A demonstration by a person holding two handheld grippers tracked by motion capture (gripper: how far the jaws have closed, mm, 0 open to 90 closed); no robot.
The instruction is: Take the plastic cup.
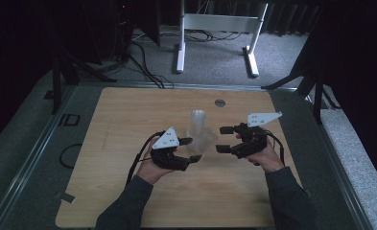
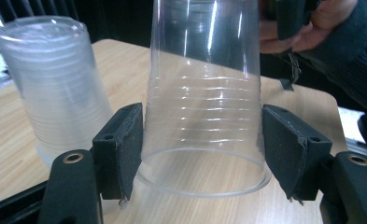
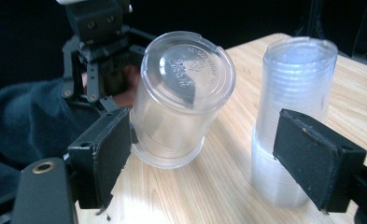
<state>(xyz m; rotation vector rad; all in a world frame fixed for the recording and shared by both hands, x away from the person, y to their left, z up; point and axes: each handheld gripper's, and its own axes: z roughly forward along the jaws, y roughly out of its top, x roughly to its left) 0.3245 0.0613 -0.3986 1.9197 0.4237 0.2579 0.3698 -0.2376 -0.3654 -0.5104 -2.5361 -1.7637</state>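
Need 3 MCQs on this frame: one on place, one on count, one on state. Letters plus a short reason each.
1. Where is the stack of cups?
A. upside down on the table
B. on the floor
C. in the right gripper

2. How many grippers are in the high view?
A. one
B. two
C. three

3. How does the left gripper stand on the single cup?
A. wide open, clear of it
B. shut on its ribbed wall near the rim
C. shut on its base

Key: 1 A, the right gripper view shows the stack standing mouth down on the wood. 2 B, one in each hand. 3 B, the left gripper view shows both pads against the ribbed band just above the rim.
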